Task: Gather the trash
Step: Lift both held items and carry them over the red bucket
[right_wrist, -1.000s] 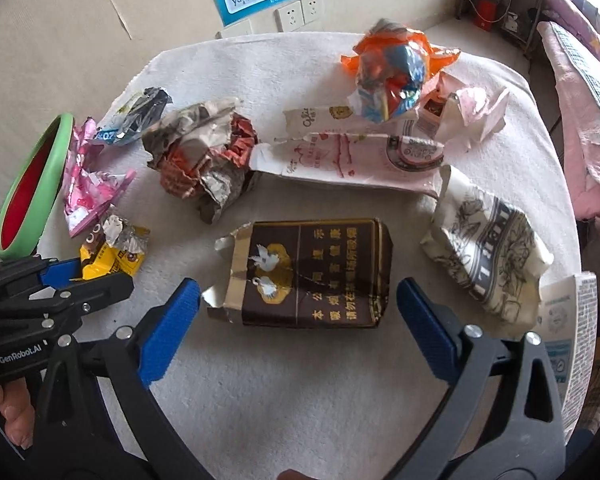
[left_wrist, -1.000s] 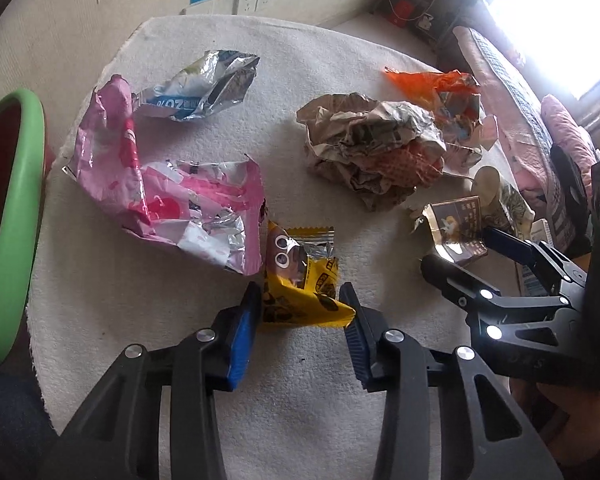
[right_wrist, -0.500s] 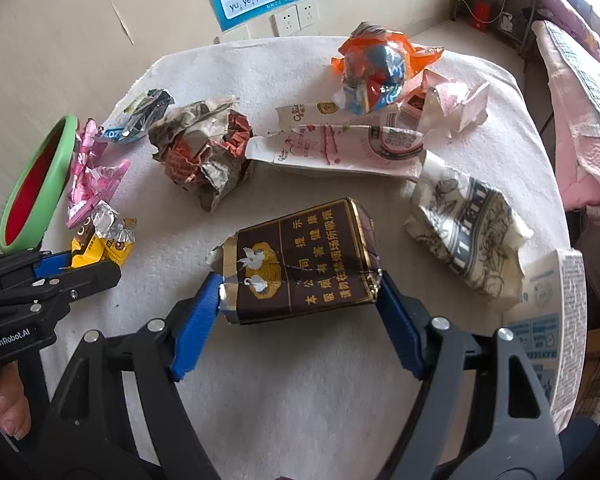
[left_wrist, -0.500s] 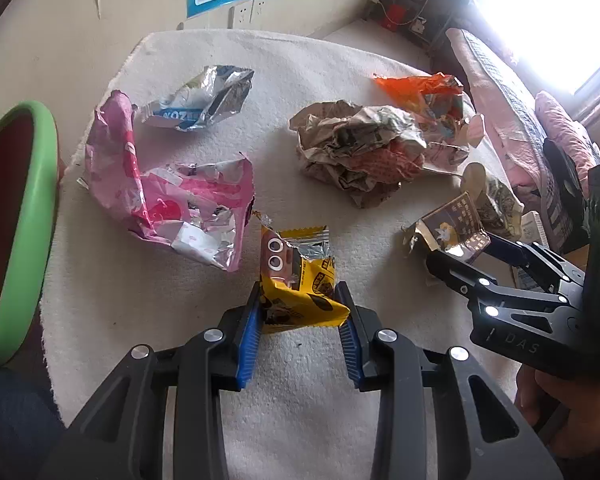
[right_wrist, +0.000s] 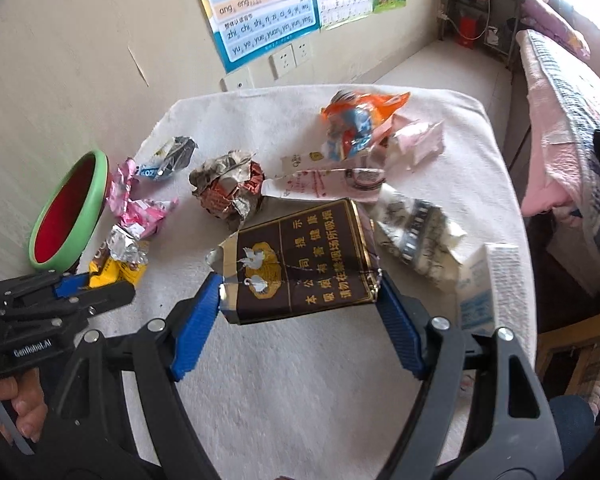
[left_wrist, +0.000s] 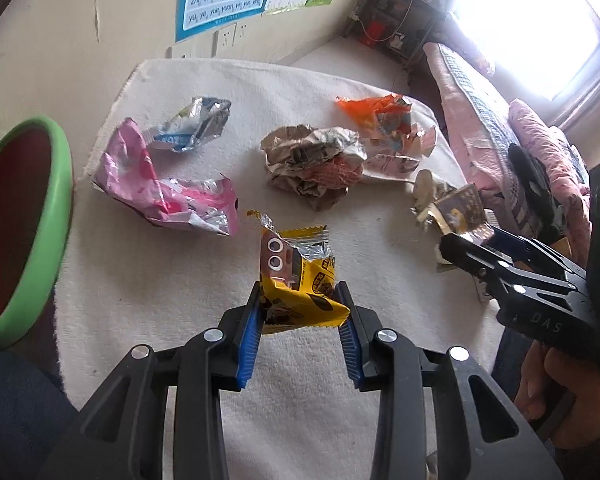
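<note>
Both tongs are clamped and lifted off the desk point(left_wrist: 172, 288) — left tongs point(left_wrist: 300, 312) pinch the yellow wrapper point(left_wrist: 296, 280) by its bottom edge, right tongs point(right_wrist: 298, 300) squeeze the brown carton point(right_wrist: 300, 264) across its width. Slick foil could slide out on the way to the green bin point(left_wrist: 40, 232) — carton may buckle.

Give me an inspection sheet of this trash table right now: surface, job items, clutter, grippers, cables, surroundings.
Surface: white towel-like cover on the table.
Job's things: yellow snack wrapper in left gripper; brown cigarette pack in right gripper; green bin at the left edge.
Clutter: pink wrapper, silver-blue wrapper, crumpled paper ball, orange bag, patterned paper, white box.
Grippers: both clamped on their items; right one's fingers have just been closing.
Cables: some on the far shelf.
Surroundings: wall poster, sockets, pink bedding.
</note>
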A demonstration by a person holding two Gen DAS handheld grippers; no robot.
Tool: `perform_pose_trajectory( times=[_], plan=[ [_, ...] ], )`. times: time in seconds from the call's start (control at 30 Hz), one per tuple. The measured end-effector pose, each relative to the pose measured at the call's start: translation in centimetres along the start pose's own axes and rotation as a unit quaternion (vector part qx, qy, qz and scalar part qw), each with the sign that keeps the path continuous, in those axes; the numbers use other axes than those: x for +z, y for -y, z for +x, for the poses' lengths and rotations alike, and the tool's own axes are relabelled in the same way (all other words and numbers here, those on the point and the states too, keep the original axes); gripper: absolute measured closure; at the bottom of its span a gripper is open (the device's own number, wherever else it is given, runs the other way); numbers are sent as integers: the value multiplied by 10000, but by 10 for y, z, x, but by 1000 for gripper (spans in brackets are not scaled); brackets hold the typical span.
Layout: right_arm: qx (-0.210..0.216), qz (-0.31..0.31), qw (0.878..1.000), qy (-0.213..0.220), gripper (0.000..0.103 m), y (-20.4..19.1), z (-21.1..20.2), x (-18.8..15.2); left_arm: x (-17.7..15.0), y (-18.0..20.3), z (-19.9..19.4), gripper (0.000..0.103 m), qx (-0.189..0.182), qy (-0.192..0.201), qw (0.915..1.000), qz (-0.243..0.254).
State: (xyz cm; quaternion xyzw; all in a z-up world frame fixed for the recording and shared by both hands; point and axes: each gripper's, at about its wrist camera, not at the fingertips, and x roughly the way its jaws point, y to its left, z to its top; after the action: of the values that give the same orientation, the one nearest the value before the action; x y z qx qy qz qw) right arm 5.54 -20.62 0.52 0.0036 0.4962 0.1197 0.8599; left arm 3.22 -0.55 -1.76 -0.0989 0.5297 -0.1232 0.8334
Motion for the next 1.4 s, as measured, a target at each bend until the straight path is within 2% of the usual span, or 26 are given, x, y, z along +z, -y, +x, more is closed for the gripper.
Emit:
perform_pose_trajectory(
  times=[0.23, 0.43, 0.53, 0.83, 1.1, 1.4],
  plan=[
    [40, 102, 9997, 209, 28, 0, -19, 0, 1, -1, -20, 70, 53, 166, 9998, 81],
    [101, -148, 9994, 304, 28, -16, -26, 8, 2, -5, -35, 70, 0, 334, 9994, -51],
    [146, -105, 9990, 419, 28, -20, -32, 10, 5, -3, -40, 70, 109, 410, 9990, 106],
    [176, -239, 9988, 377, 28, -33, -34, 11, 4, -14, -52, 70, 53, 619, 9981, -21],
    [266, -560, 9978, 246, 28, -67, -22, 19, 7, -50, -72, 70, 124, 862, 9955, -373],
    [554, -879, 9939, 370, 28, -123, -17, 43, 6, -111, -100, 70, 331, 1105, 9899, -830]
  ],
)
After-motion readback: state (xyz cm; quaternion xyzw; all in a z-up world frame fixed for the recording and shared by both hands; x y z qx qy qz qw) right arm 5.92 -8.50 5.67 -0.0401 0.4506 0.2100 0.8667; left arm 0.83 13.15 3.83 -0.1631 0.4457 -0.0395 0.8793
